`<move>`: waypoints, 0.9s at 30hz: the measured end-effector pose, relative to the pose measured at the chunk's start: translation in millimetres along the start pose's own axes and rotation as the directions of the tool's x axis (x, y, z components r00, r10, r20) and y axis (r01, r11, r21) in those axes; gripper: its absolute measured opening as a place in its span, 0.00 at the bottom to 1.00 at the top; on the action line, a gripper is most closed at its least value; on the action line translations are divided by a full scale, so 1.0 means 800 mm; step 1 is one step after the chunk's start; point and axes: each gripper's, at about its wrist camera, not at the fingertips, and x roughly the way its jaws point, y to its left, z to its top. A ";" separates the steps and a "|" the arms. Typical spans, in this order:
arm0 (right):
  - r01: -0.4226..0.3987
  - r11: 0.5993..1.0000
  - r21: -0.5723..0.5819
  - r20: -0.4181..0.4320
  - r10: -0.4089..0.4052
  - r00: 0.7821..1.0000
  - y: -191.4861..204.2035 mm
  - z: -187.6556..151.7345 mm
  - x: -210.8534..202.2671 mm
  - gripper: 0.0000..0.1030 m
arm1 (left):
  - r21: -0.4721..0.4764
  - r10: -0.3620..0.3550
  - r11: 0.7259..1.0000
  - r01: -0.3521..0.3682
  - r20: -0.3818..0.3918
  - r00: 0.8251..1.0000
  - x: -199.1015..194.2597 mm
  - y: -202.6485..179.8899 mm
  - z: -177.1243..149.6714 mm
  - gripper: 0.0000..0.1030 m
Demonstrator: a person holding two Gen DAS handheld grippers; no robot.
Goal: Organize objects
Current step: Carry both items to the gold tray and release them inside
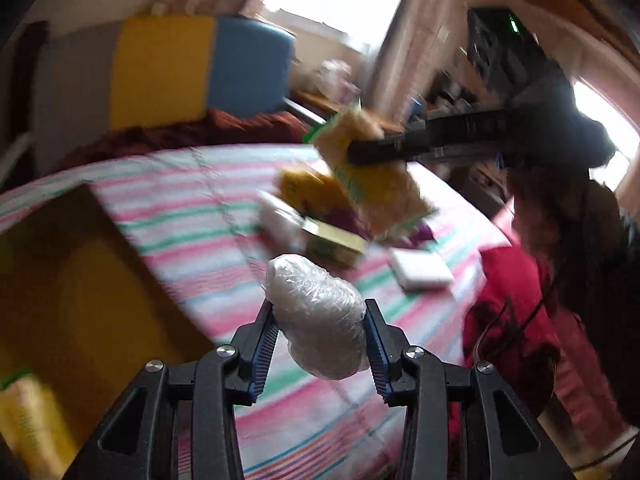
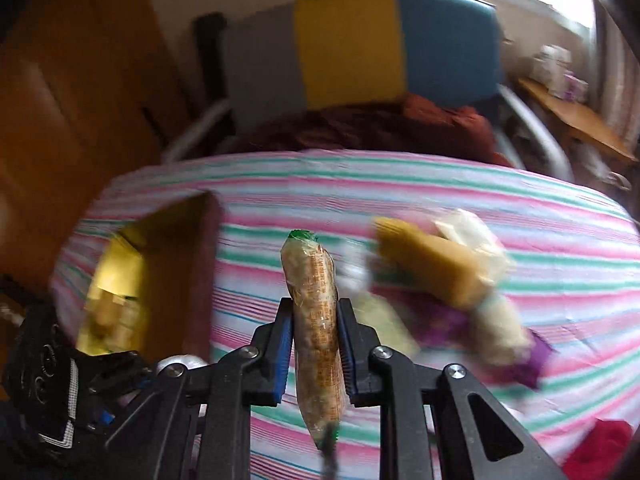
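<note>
Striped bedsheet [image 2: 400,184] is covering the bed in a sunlit room; a grey, yellow and blue headboard [image 1: 168,68] is standing at the far end. Left hand-held gripper [image 1: 319,322] is gripping a clear-wrapped white bundle [image 1: 316,316] between its blue pads, raised off the sheet. Right hand-held gripper [image 2: 314,328] is pinching a long cracker pack [image 2: 316,320] edge-on, jaws tight on it. Ahead and right of this gripper, a blurred heap of packets [image 2: 452,276] is lying on the sheet. Left of both grippers, an open cardboard box [image 2: 160,280] is sitting on the bed with yellow packs inside. White pad [image 1: 420,268] is lying beyond the left gripper, to its right.
</note>
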 end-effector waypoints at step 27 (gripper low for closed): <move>-0.120 0.965 -0.232 -0.127 0.092 0.988 0.261 -0.036 0.152 0.41 | -0.376 0.624 0.731 -0.569 0.031 0.781 -0.181 0.206 -0.050 0.81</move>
